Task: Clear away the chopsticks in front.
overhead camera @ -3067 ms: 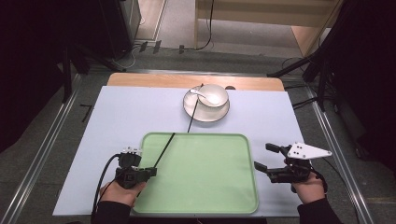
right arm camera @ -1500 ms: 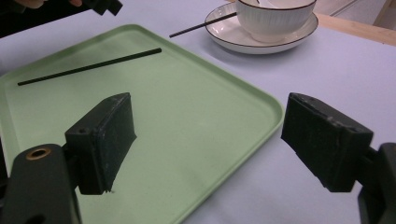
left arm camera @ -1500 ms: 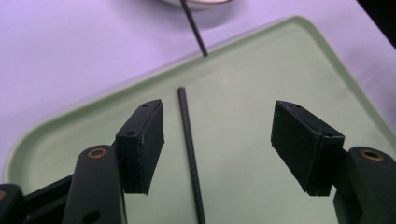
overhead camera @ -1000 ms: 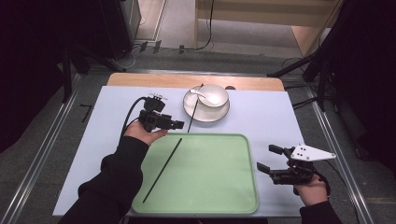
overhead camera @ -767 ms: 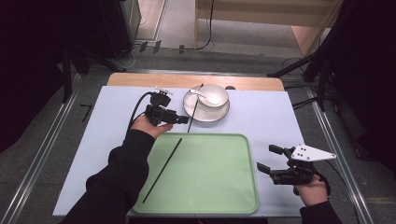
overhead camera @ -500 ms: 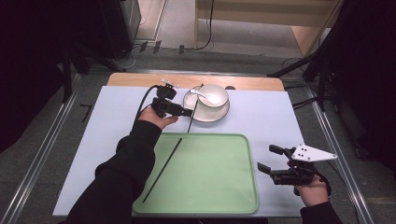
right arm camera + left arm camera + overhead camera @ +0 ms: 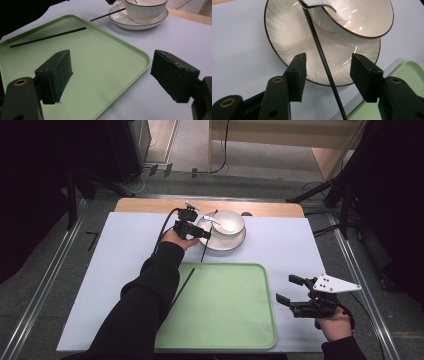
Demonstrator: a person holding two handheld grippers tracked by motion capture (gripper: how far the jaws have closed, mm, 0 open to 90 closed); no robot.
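The bowl (image 7: 228, 222) sits on the saucer (image 7: 222, 241) behind the tray (image 7: 230, 320), with 1 chopstick (image 7: 181, 288) lying in the tray's left part.

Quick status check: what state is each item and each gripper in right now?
Left gripper: fingers open, just been closing, astride the leaning chopstick.
Right gripper: open, empty.
Leaning chopstick: propped on plate, untouched.
Second chopstick: flat in tray.
Bowl: upright, spoon inside.
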